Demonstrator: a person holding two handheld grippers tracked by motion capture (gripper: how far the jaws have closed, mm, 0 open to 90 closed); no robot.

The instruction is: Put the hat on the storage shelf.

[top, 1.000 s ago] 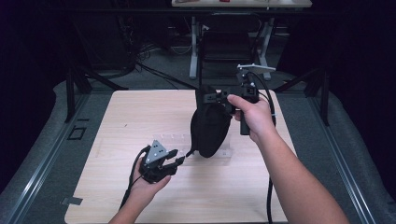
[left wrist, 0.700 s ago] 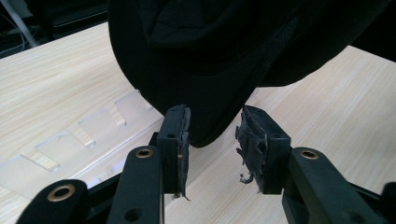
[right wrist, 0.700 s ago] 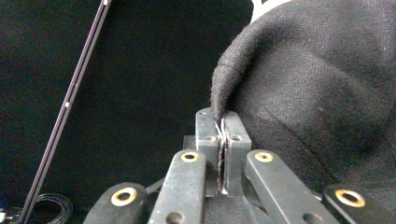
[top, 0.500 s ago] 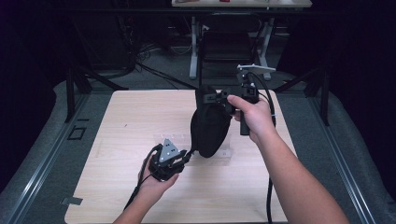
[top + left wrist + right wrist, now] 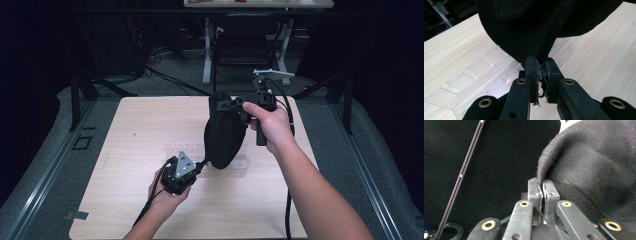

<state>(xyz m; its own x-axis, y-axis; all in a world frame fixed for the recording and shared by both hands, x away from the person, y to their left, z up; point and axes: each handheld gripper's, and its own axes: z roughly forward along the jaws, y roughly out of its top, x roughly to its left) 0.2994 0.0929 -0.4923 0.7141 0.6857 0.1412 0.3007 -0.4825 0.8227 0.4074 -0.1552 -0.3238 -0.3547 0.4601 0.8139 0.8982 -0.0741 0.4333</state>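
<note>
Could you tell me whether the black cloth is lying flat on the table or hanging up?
Hanging. The right gripper holds the black cloth up by its top; the left gripper pinches its lower edge.

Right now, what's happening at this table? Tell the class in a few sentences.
A person holds a black cloth item up over the wooden table with two handheld grippers. The right gripper has its jaws shut on the cloth's upper edge, and the left gripper is shut on its lower end. A clear plastic rack lies on the table beneath.

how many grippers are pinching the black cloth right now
2. The left gripper is shut on the lower edge of the black cloth, just above the table. The right gripper is shut on its raised upper edge.
</note>
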